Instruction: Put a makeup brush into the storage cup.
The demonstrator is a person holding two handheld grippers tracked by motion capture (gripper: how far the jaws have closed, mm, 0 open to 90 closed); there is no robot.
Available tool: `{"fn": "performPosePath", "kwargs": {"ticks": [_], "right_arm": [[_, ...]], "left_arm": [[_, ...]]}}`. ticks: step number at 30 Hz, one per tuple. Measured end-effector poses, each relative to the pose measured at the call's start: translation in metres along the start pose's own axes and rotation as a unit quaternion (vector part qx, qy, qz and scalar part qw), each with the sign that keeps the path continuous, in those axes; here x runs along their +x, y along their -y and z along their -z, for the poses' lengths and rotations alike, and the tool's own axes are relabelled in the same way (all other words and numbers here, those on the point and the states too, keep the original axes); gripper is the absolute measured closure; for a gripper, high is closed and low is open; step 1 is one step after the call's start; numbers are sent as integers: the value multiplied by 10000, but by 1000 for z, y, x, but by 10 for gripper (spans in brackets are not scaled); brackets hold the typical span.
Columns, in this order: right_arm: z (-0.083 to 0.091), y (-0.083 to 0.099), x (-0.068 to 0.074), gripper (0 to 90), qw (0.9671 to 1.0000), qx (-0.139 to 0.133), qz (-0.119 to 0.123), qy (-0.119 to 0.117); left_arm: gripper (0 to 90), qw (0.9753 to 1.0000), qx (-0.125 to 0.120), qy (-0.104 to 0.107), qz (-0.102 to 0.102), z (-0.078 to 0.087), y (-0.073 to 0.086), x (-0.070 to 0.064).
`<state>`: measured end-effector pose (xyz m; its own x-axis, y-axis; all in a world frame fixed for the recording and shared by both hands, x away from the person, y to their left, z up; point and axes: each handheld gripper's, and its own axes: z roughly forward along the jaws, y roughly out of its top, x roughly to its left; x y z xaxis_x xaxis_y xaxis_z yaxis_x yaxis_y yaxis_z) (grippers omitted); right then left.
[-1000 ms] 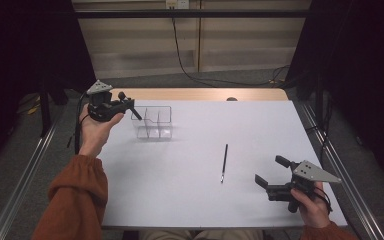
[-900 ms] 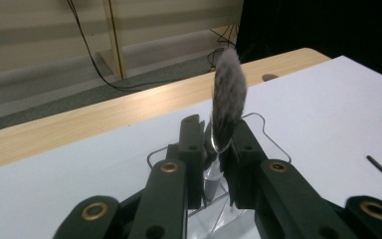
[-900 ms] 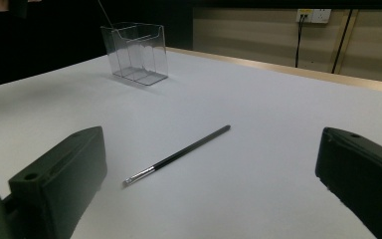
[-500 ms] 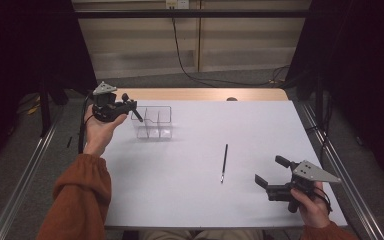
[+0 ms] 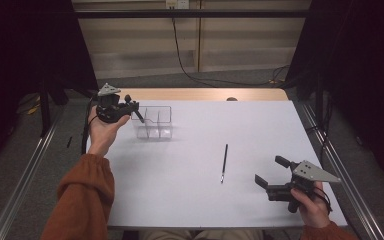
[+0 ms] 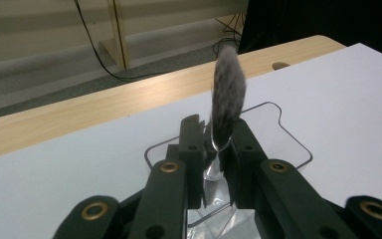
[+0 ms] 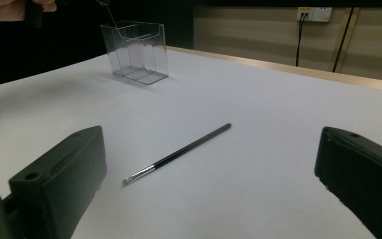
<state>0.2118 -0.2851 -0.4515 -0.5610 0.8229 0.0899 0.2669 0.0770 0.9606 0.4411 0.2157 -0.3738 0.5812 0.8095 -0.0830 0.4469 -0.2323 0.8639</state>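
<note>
My left gripper (image 5: 136, 114) (image 6: 218, 137) is shut on a makeup brush with a fluffy grey head (image 6: 228, 94), gripped at its silver ferrule. It hangs at the near left corner of a clear plastic organizer (image 5: 155, 123) (image 6: 289, 135) (image 7: 137, 50) with several compartments, at the table's back left. A thin black brush (image 5: 224, 162) (image 7: 179, 153) lies flat on the white table top, right of centre. My right gripper (image 5: 269, 170) (image 7: 211, 172) stands open low at the front right, its jaws wide apart and the thin brush lying ahead of them.
The white table top (image 5: 190, 200) ends in a wooden strip (image 5: 205, 94) at the back. Metal rails (image 5: 25, 185) run along both sides. A cable (image 5: 180, 50) hangs down the back wall.
My left gripper with the fluffy brush has drifted slightly down and right, closer to the organizer. The right gripper and the thin brush have stayed put.
</note>
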Motion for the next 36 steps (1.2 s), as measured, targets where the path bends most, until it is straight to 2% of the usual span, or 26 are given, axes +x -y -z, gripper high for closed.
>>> {"fn": "performPosePath", "kwargs": {"ticks": [1, 2, 4, 9, 11, 13, 14, 16, 18, 20, 25, 29, 31, 36], "right_arm": [[0, 0, 0, 0, 10000, 0, -1, -1], [0, 0, 0, 0, 10000, 5, -16, -3], [0, 0, -1, 0, 10000, 0, -10, 2], [0, 0, 0, 0, 10000, -1, 1, -10], [0, 0, 0, 0, 10000, -1, -1, -9], [0, 0, 0, 0, 10000, -10, -6, -19], [0, 0, 0, 0, 10000, -16, -5, -27], [1, 0, 0, 0, 10000, -31, -13, -35], [1, 0, 0, 0, 10000, -26, -6, -33], [1, 0, 0, 0, 10000, -30, -11, -34], [1, 0, 0, 0, 10000, -37, 7, -34], [1, 0, 0, 0, 10000, -35, 8, -36], [1, 0, 0, 0, 10000, -39, -2, -36], [1, 0, 1, 0, 10000, -40, 3, -40]], "left_arm": [[798, 10000, 33, 2, -26, 0, 0, 0], [798, 10000, -28, 14, 36, -2, 1, 0], [798, 10000, 25, 6, -32, -2, 1, 0], [794, 10000, -8, 35, 57, -2, 2, 1], [785, 10000, -3, 71, 33, -1, 2, 2], [691, 10000, -67, 31, 44, -1, 3, 3], [674, 9999, -85, 93, 57, -1, 3, 4], [652, 9999, -106, 40, 35, 0, 4, 5], [550, 9999, -90, 15, 74, 0, 4, 5], [505, 9999, -112, 49, 82, 0, 5, 5], [336, 9998, -128, -91, 80, 0, 6, 5], [254, 9997, -226, -75, 114, 2, 6, 4], [245, 9993, -318, 15, 178, 5, 8, 4], [127, 9991, -367, 9, 227, 7, 8, 2]]}}
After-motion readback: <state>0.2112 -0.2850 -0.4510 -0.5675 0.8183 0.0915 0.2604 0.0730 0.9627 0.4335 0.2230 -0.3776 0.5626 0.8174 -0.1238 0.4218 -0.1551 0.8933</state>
